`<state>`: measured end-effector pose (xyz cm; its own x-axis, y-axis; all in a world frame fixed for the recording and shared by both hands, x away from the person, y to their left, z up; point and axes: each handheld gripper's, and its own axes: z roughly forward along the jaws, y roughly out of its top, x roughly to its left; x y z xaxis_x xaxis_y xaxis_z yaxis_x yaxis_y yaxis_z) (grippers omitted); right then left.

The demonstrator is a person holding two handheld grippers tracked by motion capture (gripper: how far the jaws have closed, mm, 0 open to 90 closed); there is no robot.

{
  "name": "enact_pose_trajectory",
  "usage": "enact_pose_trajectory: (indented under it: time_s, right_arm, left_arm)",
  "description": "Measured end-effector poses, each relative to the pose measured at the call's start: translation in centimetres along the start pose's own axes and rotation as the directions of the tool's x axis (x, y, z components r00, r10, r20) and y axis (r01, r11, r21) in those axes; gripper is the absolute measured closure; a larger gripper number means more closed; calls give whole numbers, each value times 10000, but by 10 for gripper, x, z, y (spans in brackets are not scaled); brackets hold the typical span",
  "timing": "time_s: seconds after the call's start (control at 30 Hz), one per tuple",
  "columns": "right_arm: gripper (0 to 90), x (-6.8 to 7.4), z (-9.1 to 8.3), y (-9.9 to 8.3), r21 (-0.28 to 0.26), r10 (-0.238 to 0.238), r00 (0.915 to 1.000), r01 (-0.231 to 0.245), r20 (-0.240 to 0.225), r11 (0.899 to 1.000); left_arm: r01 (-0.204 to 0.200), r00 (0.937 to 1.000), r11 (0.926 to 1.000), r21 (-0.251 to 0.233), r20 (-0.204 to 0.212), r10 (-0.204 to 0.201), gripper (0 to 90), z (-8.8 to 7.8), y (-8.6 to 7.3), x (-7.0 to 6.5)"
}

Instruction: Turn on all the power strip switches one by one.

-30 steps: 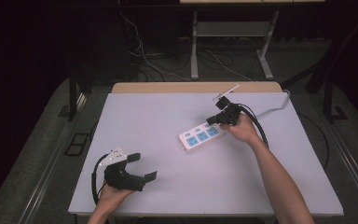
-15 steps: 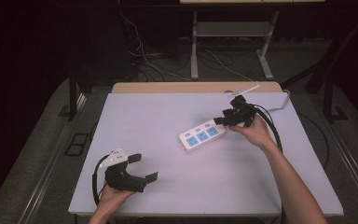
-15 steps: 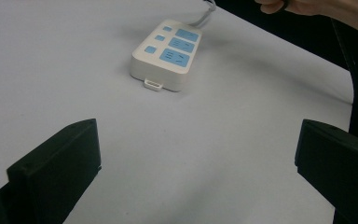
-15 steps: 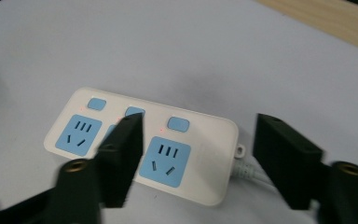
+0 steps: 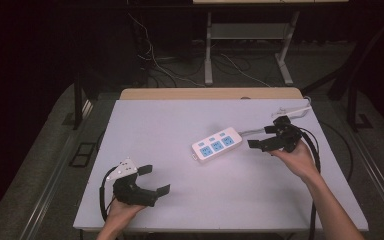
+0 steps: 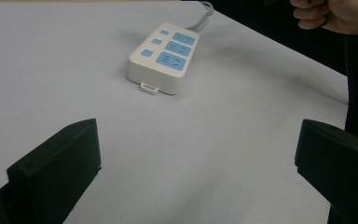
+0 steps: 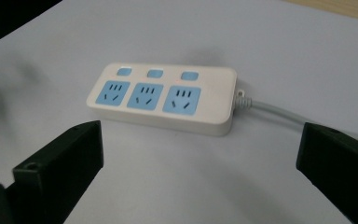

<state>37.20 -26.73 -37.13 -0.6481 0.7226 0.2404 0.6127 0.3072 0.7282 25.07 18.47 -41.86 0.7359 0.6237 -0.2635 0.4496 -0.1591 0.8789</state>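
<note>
- The power strip (image 5: 216, 146) lay flat near the middle of the table (image 5: 150, 125), sockets facing up, nothing plugged into it
- Its long axis ran on a slant in the high view — the plain end nearer the person and to the left, the cord end farther off and to the right
- The cord (image 5: 254, 131) left that far end and ran toward the table's right rear corner
- The right gripper (image 5: 266, 137) hovered just beside the cord end, apart from the strip; its jaws had just been opening and stood spread wide, with nothing between them
- In the right gripper view the strip (image 7: 164, 99) lay ahead of the jaws and crosswise to them, cord (image 7: 279, 113) off to the right
- The left gripper (image 5: 155, 180) rested by the near left edge, well apart from the strip, jaws spread and empty
- The right hand (image 5: 296, 159) was much the nearer — I judged any next grasp on the strip to be its job
- No box, tray or other container was on the table
</note>
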Motion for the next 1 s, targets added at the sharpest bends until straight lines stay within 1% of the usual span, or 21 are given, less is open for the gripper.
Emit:
enact_pose_trajectory:
  time_s: [0.1,0.17,0.2,0.3,0.53,0.63,0.7,0.8,0.83,1.0]
  right_arm:
    - [5,2,-8,-12,-43,-3,10000,4,28,10000]
    - [5,3,-12,-19,-120,120,9999,-121,-36,9999]
    - [5,4,-14,-23,-200,85,10000,-85,-38,9998]
    - [5,8,-20,-34,-304,212,9997,-216,-132,9993]
    - [5,19,-31,-62,-451,298,9994,-305,-163,9985]
    - [5,25,-36,-73,-549,266,9996,-271,-101,9981]
    - [5,29,-40,-81,-721,367,9993,-374,-118,9967]
    - [5,33,-44,-91,-789,427,9991,-432,-87,9959]
    - [5,34,-45,-95,-809,442,9990,-441,-11,9957]
    - [5,34,-49,-111,-948,677,9977,-669,58,9932]
  left_arm:
    - [11,10000,10000,4,12,-11,0,0,0,0]
    - [20,10000,10000,3,19,-20,0,1,0,0]
    - [22,10000,10000,7,22,-22,0,1,0,0]
    - [25,10000,10000,-1,17,-25,0,0,0,0]
    - [34,10000,10000,28,-5,-34,0,0,0,1]
    - [16,10000,10000,42,-14,-16,0,0,0,1]
    - [21,10000,10000,58,-18,-21,0,0,0,1]
    - [30,10000,10000,43,-28,-30,0,0,-1,1]
    - [38,10000,10000,39,-40,-38,0,0,-1,1]
    - [40,10000,10000,53,-50,-40,0,0,-1,1]
